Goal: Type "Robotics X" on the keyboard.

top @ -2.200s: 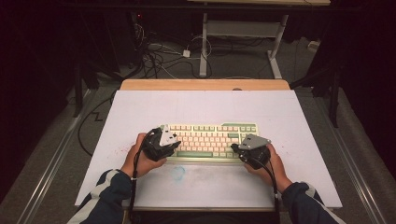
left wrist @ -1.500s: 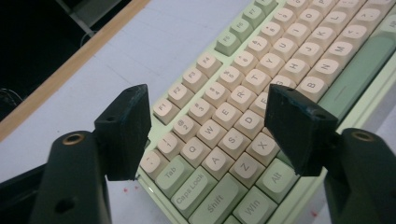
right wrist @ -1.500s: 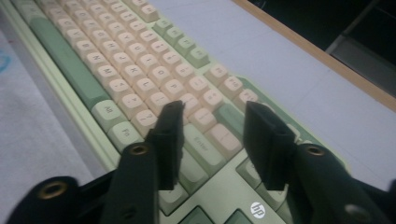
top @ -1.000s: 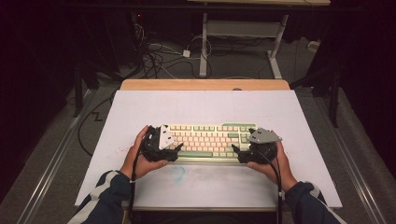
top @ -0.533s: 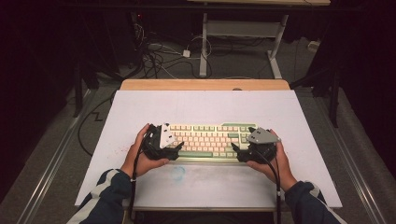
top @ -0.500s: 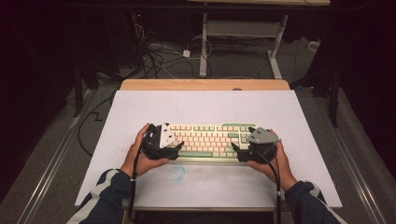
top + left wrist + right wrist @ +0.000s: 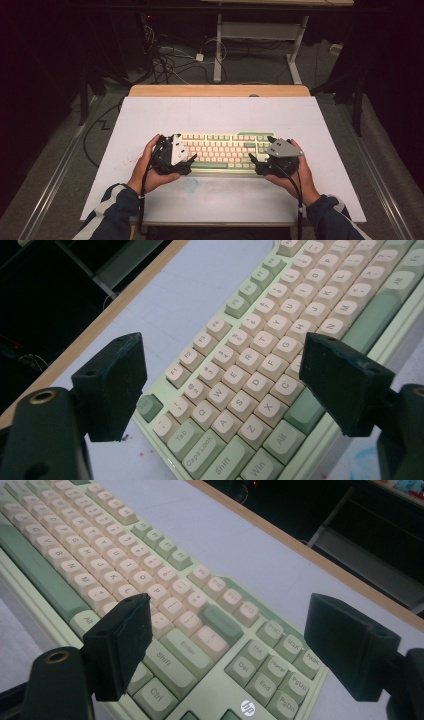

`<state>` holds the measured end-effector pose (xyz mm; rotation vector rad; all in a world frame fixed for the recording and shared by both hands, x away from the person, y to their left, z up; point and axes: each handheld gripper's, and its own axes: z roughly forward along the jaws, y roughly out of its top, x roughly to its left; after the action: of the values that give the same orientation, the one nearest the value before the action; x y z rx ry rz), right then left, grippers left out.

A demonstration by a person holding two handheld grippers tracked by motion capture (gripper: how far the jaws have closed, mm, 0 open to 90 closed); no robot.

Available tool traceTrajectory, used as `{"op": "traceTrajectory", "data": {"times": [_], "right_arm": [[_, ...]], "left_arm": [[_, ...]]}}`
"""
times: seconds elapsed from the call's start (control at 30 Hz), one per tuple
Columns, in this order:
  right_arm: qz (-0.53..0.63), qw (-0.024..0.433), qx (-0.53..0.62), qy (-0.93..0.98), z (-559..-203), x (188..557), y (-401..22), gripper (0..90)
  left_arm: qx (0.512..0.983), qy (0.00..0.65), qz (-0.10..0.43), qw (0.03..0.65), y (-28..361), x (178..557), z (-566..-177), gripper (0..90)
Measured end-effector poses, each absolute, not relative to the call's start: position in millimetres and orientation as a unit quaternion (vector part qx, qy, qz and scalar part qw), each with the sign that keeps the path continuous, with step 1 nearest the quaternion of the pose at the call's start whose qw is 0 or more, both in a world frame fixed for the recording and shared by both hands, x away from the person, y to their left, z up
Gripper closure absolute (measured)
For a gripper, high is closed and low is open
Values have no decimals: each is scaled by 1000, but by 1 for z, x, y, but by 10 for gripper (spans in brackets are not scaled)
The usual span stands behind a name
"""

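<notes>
Tools gape wide, gripping nothing, your left tool (image 7: 186, 161) and right tool (image 7: 256, 162) straddling the HP keyboard's (image 7: 220, 150) ends; closing unevenly could skew it or pop keycaps.

A white surface (image 7: 220, 115) with a wooden far edge (image 7: 220, 90) fills the middle. Beyond it, tangled cables (image 7: 170, 55) lie on the floor beside white desk legs (image 7: 218, 50).

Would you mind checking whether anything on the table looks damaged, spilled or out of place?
Only small marks stand out: a faint blue smudge on the white table sheet in front of the green and cream keyboard, and tiny red specks near its corner. The keyboard itself lies square and looks intact.
</notes>
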<state>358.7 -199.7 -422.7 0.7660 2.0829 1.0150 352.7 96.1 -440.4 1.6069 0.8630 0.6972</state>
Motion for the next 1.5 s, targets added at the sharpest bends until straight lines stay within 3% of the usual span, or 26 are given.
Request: {"op": "traceTrajectory", "data": {"times": [1.5], "right_arm": [[373,380,290,795,-418,314,-242,216]], "left_arm": [[674,359,310,566,136,312,-454,174]]}}
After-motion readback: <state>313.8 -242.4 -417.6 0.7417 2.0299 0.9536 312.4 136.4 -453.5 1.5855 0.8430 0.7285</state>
